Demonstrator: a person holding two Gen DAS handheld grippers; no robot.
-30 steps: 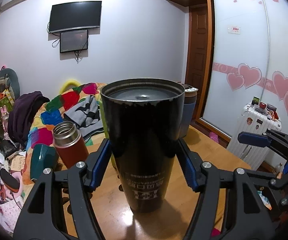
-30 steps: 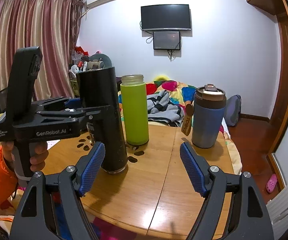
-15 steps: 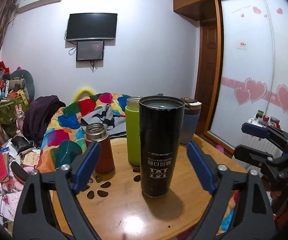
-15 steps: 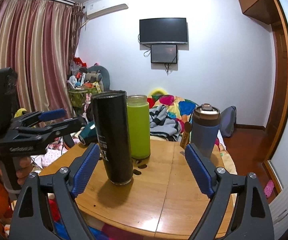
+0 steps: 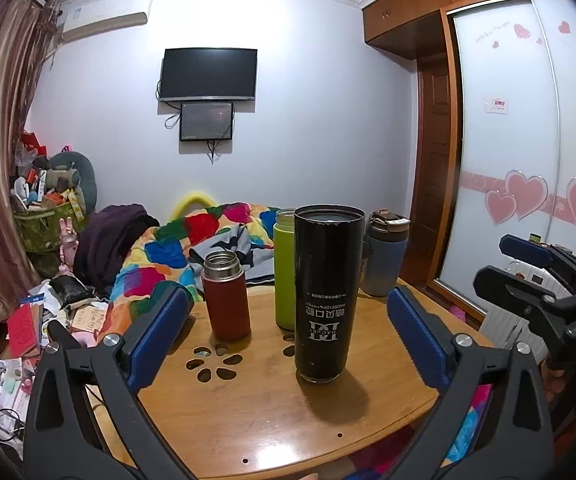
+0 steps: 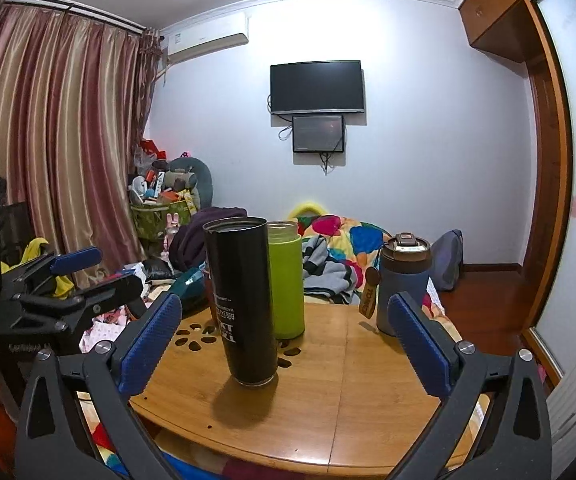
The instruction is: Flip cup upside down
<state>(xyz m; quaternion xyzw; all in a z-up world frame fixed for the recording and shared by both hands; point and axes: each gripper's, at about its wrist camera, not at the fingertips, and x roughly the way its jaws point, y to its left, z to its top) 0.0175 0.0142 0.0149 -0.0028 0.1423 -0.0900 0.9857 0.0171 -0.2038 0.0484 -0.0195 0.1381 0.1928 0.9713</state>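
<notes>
A tall black cup [image 5: 325, 292] stands on the round wooden table [image 5: 272, 420] with its white lettering upside down; it also shows in the right wrist view [image 6: 244, 300]. My left gripper [image 5: 288, 344] is open and empty, drawn back from the cup with its blue pads wide on either side. My right gripper [image 6: 288, 344] is open and empty, also back from the table's near edge. Each gripper shows at the side of the other's view.
A green bottle [image 5: 285, 268] stands right behind the black cup. A red flask [image 5: 226, 296] is to its left and a blue lidded tumbler [image 5: 384, 258] to its right. A bed with a colourful quilt [image 5: 192, 248] lies behind the table. Clutter covers the floor at left.
My left gripper has let go of the black cup and pulled back from it. The right gripper has pulled back too. The cup stays standing on the table.
</notes>
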